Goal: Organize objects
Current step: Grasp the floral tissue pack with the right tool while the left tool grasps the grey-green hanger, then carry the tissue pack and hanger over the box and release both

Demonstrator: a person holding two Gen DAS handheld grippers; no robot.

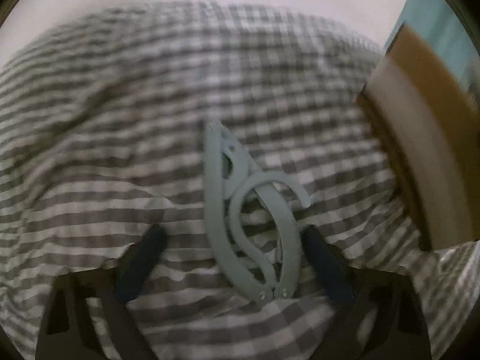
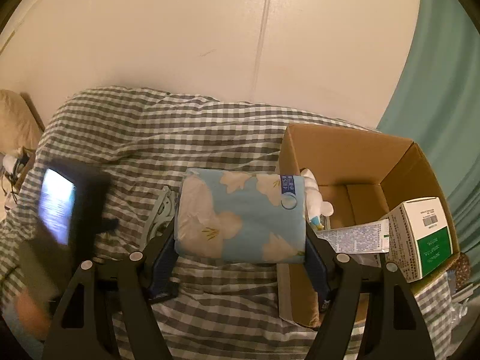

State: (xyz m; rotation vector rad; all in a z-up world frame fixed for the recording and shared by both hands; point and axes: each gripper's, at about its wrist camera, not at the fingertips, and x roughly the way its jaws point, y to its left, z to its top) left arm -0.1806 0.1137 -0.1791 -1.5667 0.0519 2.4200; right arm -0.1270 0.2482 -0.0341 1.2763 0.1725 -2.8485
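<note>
A pale blue folding hanger [image 1: 252,219] lies on the checked bedcover [image 1: 150,105], between the open fingers of my left gripper [image 1: 237,264]. Neither finger touches it. My right gripper [image 2: 240,258] is shut on a blue flower-print tissue pack [image 2: 240,216] and holds it above the bedcover [image 2: 144,126], just left of an open cardboard box [image 2: 360,153]. The hanger also shows in the right wrist view [image 2: 162,210], partly hidden behind the pack. The left view is blurred.
The box [image 1: 420,138] stands at the right and holds a white and green carton [image 2: 426,237], a leaflet and a small white bottle [image 2: 315,201]. The other gripper with its lit screen [image 2: 60,207] is at the left. A cream wall and a teal curtain [image 2: 444,90] lie behind.
</note>
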